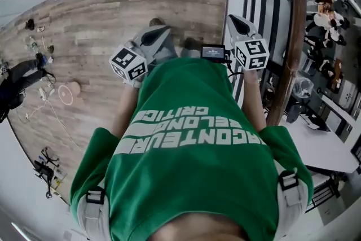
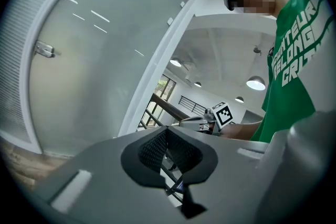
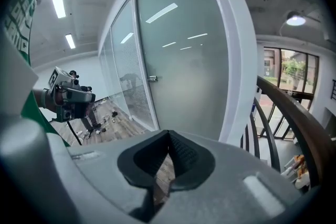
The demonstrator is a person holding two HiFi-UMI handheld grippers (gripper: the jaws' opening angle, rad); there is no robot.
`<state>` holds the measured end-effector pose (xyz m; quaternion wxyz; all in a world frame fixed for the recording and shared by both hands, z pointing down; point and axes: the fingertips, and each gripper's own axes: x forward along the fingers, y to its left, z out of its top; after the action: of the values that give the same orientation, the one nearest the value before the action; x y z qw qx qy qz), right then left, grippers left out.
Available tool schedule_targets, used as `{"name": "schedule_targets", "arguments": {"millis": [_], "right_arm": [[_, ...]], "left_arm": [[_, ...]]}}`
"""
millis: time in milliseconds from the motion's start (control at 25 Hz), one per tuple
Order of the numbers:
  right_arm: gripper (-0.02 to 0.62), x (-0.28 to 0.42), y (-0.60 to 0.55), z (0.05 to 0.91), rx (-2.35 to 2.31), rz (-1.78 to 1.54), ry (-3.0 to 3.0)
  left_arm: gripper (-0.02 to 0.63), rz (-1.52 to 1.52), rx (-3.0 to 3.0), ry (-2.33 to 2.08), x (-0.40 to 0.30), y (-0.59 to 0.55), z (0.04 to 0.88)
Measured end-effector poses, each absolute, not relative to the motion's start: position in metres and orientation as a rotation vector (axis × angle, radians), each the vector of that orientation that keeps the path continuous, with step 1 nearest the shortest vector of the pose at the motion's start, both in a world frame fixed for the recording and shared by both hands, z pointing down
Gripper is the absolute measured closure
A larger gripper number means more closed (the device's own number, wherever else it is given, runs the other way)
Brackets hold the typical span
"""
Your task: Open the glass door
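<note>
Here, at the far left of the head view, a black bag point(image 1: 20, 79) and loose cables lie on the pale wood-plank floor point(image 1: 113, 14).

The left tongs point(image 1: 153, 36) are held out in front of the person's green T-shirt with white lettering point(image 1: 192, 166), above that floor. In the left gripper view these tongs point(image 2: 167, 134) have their ribbed pads brought together at the tips, with nothing between them. The frosted glass door point(image 2: 100, 60) fills the left half of that view. It is set in a white frame point(image 2: 157, 65) and carries a small metal fitting point(image 2: 44, 50) near its left edge. It stands well apart from the tongs.

To the right, the right tongs point(image 1: 240, 24) are held at about the same height as the left ones, close to a row of black balusters. In the right gripper view these tongs point(image 3: 169, 136) are likewise together and hold nothing. Beyond them, the frosted glass door point(image 3: 184, 60) stands upright between white frame posts. It has a small metal handle point(image 3: 152, 78) at its left edge, and the tongs do not touch it. The left tongs point(image 3: 68, 94) show at that view's left.

Furthest right, a dark wooden handrail point(image 1: 294, 25) curves past the balusters, and it also shows in the right gripper view point(image 3: 294, 107).
</note>
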<state>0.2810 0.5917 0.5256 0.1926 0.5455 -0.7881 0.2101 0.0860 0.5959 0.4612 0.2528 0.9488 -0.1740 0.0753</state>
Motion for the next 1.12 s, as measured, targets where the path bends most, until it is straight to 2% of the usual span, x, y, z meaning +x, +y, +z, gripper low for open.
{"name": "schedule_targets", "arguments": {"millis": [720, 1120], "right_arm": [[0.603, 0.193, 0.455, 0.515, 1.308, 0.479, -2.212], [0.603, 0.154, 0.401, 0.508, 1.344, 0.463, -2.173]], "left_arm": [[0.598, 0.037, 2.528, -0.676, -0.008, 0.447, 0.459], [0.597, 0.006, 2.491, -0.723, -0.064, 0.393, 0.459]]}}
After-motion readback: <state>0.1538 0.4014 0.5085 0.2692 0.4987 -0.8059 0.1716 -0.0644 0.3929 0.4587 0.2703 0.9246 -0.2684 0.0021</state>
